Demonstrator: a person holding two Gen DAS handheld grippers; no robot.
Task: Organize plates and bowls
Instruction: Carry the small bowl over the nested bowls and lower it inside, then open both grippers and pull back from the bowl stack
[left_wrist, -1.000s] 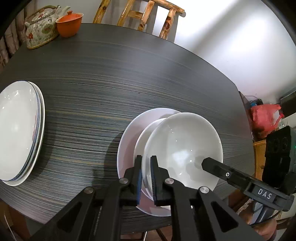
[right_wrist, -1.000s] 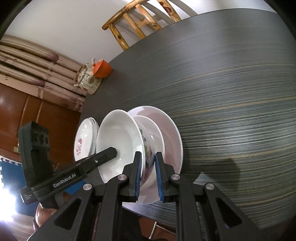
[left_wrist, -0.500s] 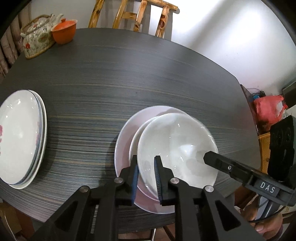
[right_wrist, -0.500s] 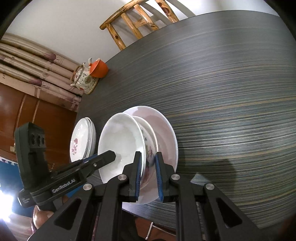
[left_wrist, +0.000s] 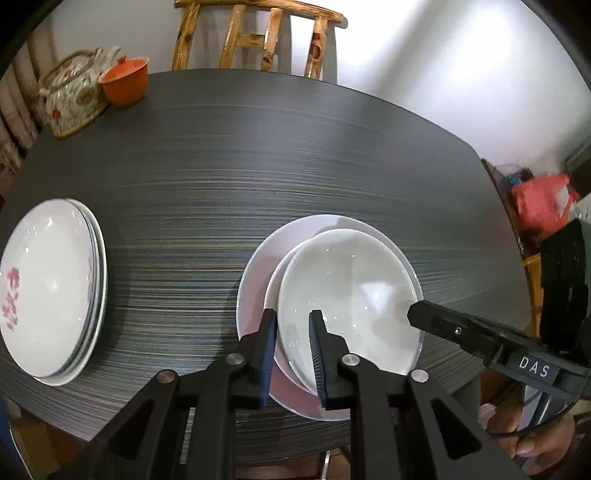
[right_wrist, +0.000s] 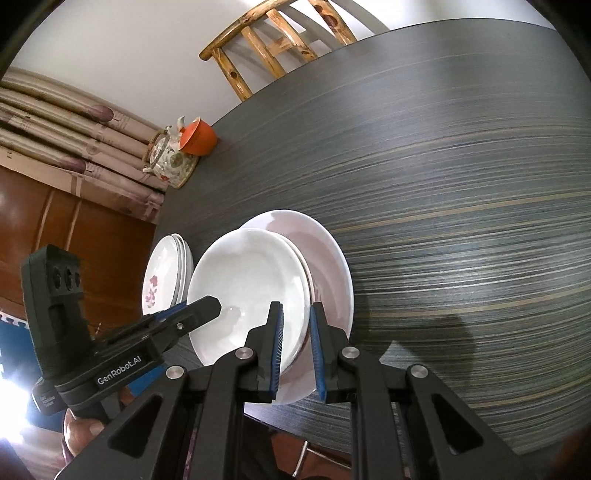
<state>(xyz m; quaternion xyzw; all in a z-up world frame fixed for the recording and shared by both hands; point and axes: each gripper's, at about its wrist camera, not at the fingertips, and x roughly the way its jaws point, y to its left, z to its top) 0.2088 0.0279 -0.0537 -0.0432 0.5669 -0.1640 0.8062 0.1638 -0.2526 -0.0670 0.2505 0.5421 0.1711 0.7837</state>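
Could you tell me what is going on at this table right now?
A person with two handheld grippers is stacking dishes. The left gripper and right gripper both straddle the rim of a white bowl nested in another bowl on a pink plate, jaws slightly apart. A plate stack sits left.

Floral teapot (left_wrist: 72, 98), orange cup (left_wrist: 125, 84), wooden chair (left_wrist: 258, 35)

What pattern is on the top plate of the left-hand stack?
Pink flowers on white, on the top plate; clearest in the left wrist view.
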